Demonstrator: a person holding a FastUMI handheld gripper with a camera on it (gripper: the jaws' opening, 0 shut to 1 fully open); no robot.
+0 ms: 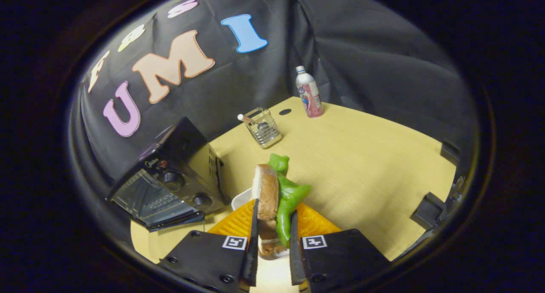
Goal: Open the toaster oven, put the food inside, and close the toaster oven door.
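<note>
**Sandwich held over plate, oven off to the side**

Black cloth walls the booth behind a tan table (362, 165). Gripper (274, 246) is nearly closed, both fingers (254, 237) pressing on a sandwich (274, 199): brown bread slice w/ green lettuce, standing on edge between the tips. Below and behind it sits an orange plate (315, 222), w/ a white dish edge (240, 197) showing just beside the bread; can't tell if the sandwich touches the plate. Oven (170, 182) is left of the fingers, near the plate, black, two knobs on its front, glass door dropped open; inside looks dark, contents can't be made out. Beyond the sandwich, mid-table, a clear wire-lined holder (263, 127) has a white-tipped stick leaning in it. Farther back, by the cloth, a pink bottle (309, 93) w/ white cap stands upright, well apart from the rest.
</note>
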